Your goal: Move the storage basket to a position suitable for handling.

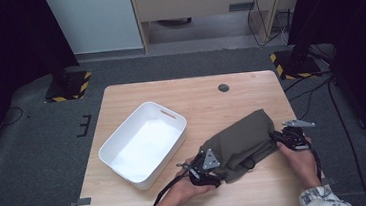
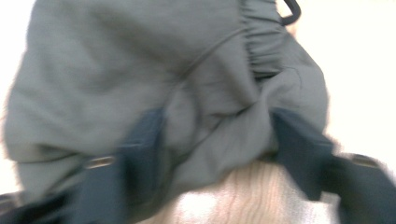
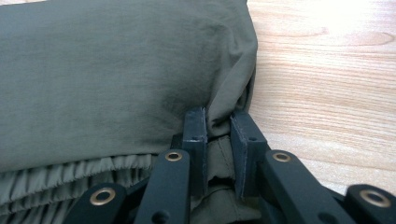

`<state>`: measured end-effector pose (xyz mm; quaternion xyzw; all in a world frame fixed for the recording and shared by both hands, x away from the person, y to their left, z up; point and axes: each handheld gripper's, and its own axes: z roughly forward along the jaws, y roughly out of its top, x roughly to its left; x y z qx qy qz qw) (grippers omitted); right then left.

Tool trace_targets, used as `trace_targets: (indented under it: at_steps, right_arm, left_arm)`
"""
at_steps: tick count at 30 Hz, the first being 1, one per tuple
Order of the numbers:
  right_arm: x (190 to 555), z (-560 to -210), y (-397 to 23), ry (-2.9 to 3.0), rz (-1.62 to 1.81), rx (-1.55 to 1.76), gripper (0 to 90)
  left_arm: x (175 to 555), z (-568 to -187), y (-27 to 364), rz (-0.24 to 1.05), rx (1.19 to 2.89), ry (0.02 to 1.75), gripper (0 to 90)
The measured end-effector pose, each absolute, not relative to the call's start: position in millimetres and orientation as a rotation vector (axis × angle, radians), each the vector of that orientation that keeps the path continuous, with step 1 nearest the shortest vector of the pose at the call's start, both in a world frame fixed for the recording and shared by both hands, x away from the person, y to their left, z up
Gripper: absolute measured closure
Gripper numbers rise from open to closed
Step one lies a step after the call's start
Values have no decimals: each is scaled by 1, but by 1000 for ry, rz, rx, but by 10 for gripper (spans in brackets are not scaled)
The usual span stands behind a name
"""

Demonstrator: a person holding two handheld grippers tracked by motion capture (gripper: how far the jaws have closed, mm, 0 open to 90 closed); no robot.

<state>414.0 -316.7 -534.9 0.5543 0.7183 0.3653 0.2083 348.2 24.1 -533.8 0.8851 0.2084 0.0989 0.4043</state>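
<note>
The left gripper (image 1: 202, 167) straddles the near end of the folded olive garment (image 1: 242, 143), jaws parted around bunched cloth, seemingly not yet pinching. The right gripper (image 3: 218, 135) clamps a fold at its right edge. Farther left sits a white bin (image 1: 144, 144).

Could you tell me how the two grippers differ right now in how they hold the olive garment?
The right gripper has its jaws pinched tight on a narrow fold at the olive garment's edge; the left gripper has its jaws much wider, straddling a thick bunch of cloth near the elastic waistband. The right gripper view is sharp, the left gripper view blurred. Both work at the garment's near side on the wooden table.
</note>
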Motion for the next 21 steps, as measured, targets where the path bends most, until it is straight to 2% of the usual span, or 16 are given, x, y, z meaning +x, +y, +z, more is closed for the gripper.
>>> trace_targets:
  at_steps: [1, 2, 3, 6, 10, 21]
  right_arm:
    - [414, -535, -317, 1999, 1017, 1543, 781]
    - [414, -535, -317, 2002, 1015, 1539, 782]
    - [415, -535, -316, 2001, 1013, 1546, 785]
    - [416, -534, -315, 2007, 1007, 1536, 793]
    - [416, -533, -313, 2026, 993, 1512, 824]
    - [418, -528, -314, 2036, 985, 1486, 845]
  left_arm:
    - [348, -534, 24, 250, 2235, 526, 487]
    - [348, -534, 25, 253, 2226, 530, 487]
    - [349, -534, 25, 262, 2222, 532, 566]
    - [349, -534, 24, 280, 2225, 516, 687]
    - [350, -534, 24, 281, 2220, 515, 793]
    - [351, -531, 26, 267, 2195, 546, 834]
